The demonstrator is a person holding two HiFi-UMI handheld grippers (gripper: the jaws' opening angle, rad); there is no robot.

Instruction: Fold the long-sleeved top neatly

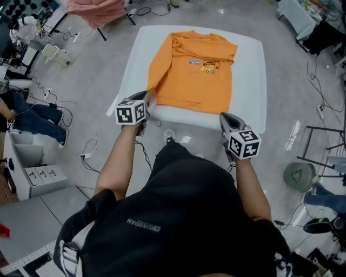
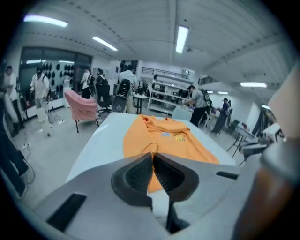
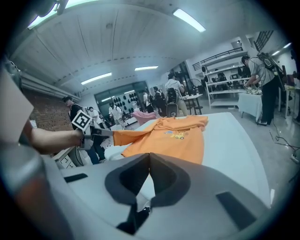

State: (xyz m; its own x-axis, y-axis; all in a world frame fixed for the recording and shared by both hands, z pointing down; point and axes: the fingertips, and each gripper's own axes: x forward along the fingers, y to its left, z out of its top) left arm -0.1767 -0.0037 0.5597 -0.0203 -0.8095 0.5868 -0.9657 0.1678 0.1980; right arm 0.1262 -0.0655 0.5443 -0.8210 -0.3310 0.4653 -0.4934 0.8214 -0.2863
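An orange long-sleeved top (image 1: pixel 197 70) with a small printed picture on the chest lies flat on the white table (image 1: pixel 248 81), collar at the far end. My left gripper (image 1: pixel 148 101) is at the top's near left corner and is shut on the sleeve's end. In the left gripper view (image 2: pixel 153 157) a thin orange edge sticks out between the closed pads. The right gripper view shows the sleeve (image 3: pixel 126 136) pulled out sideways from the top (image 3: pixel 178 138) toward that gripper (image 3: pixel 101 132). My right gripper (image 1: pixel 224 118) is shut and empty (image 3: pixel 149 159) at the table's near right edge.
A pink cloth (image 1: pixel 97 11) hangs on a stand beyond the table's far left. Cables run over the floor at the left. A white cabinet (image 1: pixel 32 167) and a seated person's legs (image 1: pixel 32 116) are at the left, a floor fan (image 1: pixel 298 176) at the right.
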